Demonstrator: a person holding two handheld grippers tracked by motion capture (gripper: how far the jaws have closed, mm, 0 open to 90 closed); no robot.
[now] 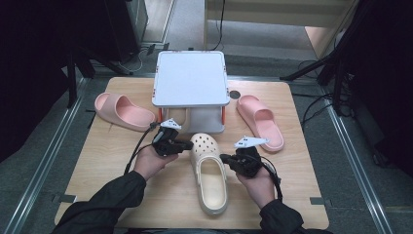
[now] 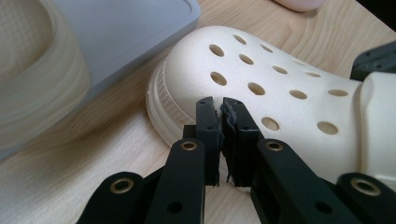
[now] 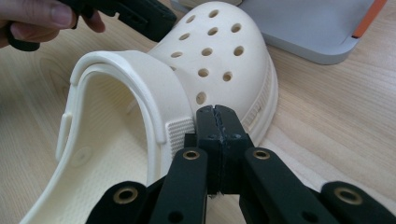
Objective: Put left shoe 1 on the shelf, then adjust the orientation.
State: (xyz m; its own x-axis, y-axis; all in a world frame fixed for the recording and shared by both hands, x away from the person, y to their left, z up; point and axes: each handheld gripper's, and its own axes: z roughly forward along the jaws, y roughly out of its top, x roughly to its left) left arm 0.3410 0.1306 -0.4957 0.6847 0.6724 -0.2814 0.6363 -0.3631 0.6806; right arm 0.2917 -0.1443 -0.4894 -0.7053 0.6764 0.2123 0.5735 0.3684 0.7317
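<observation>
A cream clog (image 1: 212,175) with holes over its toe lies on the wooden table (image 1: 302,195), toe towards the rack. My left gripper (image 1: 187,145) is shut and empty, its tips against the left side of the toe. In the left gripper view the closed left gripper (image 2: 219,102) rests at the clog (image 2: 280,88) toe. My right gripper (image 1: 223,158) is shut and empty, touching the clog's right side. In the right gripper view, the right gripper (image 3: 215,109) sits by the strap hinge of the clog (image 3: 140,93), with the left gripper (image 3: 140,16) beyond.
A grey two-level rack (image 1: 190,78) stands at the back middle, with a second cream clog (image 1: 181,118) on its lower shelf (image 2: 126,28). One pink slipper (image 1: 122,111) lies left of the rack and another pink slipper (image 1: 260,122) lies right of it.
</observation>
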